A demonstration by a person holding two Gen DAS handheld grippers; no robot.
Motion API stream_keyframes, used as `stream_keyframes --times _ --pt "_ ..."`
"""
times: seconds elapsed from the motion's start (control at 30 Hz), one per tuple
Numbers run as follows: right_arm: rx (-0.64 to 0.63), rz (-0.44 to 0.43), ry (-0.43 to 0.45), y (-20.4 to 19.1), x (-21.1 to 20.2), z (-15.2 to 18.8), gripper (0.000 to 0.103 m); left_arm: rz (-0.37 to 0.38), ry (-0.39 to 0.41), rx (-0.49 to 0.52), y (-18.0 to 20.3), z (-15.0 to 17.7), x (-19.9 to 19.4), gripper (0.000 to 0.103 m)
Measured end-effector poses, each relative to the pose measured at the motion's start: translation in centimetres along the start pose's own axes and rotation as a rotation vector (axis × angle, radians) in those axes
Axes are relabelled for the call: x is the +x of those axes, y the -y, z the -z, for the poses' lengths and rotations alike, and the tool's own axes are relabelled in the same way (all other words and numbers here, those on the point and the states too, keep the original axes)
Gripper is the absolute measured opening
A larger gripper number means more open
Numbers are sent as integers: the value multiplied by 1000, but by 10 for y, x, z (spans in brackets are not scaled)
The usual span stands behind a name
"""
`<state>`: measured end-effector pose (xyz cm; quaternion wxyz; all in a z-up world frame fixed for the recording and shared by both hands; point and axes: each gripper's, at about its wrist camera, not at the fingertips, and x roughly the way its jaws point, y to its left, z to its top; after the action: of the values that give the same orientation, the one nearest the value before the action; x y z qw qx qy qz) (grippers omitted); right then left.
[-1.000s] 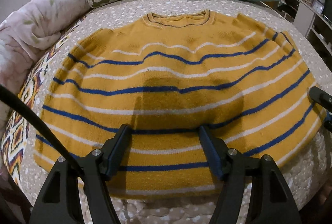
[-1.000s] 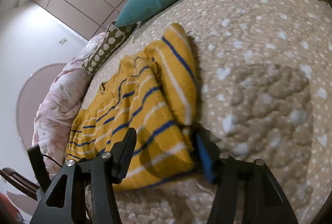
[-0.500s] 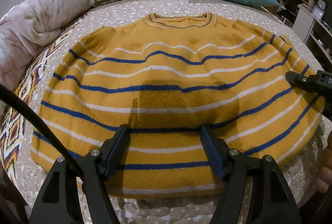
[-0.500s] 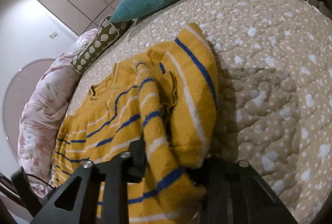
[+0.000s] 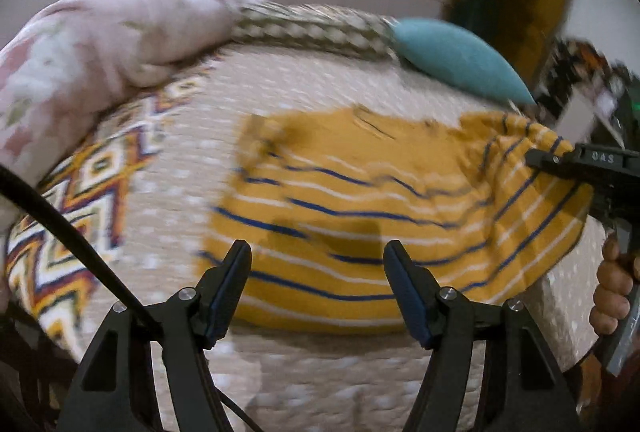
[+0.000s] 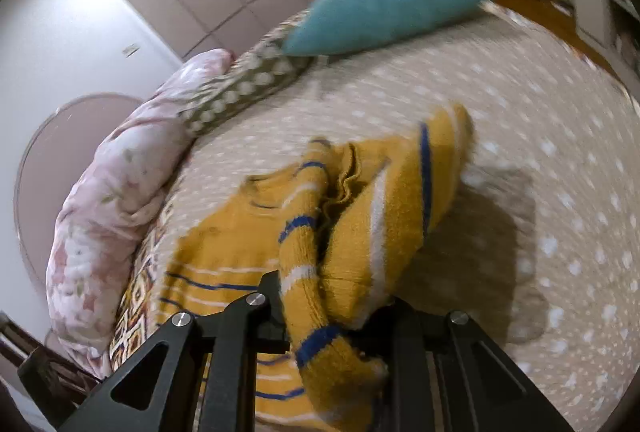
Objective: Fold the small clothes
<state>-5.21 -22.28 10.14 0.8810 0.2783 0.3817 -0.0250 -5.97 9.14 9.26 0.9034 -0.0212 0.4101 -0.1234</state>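
A mustard sweater [image 5: 360,200] with blue and white stripes lies on the bed's spotted cover [image 5: 320,372]. My left gripper [image 5: 317,252] hovers open above its lower hem, nothing between the fingers. My right gripper [image 6: 332,308] is closing its jaws on the sweater's [image 6: 384,232] right side, and the bunched knit fills the gap and hangs over the fingers. That side is raised off the cover. In the left wrist view the right gripper [image 5: 560,160] shows at the right edge, held by a person's hand [image 5: 612,288].
A teal pillow [image 6: 384,4] and a dotted bolster [image 6: 248,88] lie at the head of the bed. A pink flowered quilt [image 5: 100,44] is piled on the left, beside a zigzag-patterned blanket [image 5: 80,212]. Shelves [image 5: 592,80] stand at the far right.
The right gripper closed on the sweater's right side and lifted it, bunching the knit. The left gripper rose and swung left, staying open; the sweater now sits further right in its view.
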Motion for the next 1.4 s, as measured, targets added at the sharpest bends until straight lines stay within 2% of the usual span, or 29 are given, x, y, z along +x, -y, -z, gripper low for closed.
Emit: stream_keyframes --times 0.13,0.33,0.73,0.83,0.9,0.97,1.1,1.13,1.23,1.4 --pt "-97 -19 -9 -60 13 0 22 -60 50 -127 -60 1 -14 68" --pt "-230 -7 -93 -138 60 22 21 -84 37 -272 -122 18 -11 68" --pt "-559 139 -195 -218 118 81 21 -73 27 -368 -166 35 -9 68" --pt "-694 183 -221 -239 133 100 30 -71 23 -392 -173 39 -10 68" --pt "-733 142 -235 -248 135 107 41 -78 26 -400 -176 40 -12 68" --pt "-721 20 -265 -254 131 109 53 -89 32 -408 -180 40 -14 68" --pt "-696 -150 -303 -254 115 102 56 -82 36 -420 -179 39 -16 68" --pt "-684 -166 -296 -250 109 97 56 -75 36 -420 -178 38 -16 68" --pt "-648 -164 -247 -235 91 81 56 -11 23 -393 -163 32 -8 68" --pt "-592 -77 -198 -202 80 56 56 154 -30 -361 -133 18 18 68"
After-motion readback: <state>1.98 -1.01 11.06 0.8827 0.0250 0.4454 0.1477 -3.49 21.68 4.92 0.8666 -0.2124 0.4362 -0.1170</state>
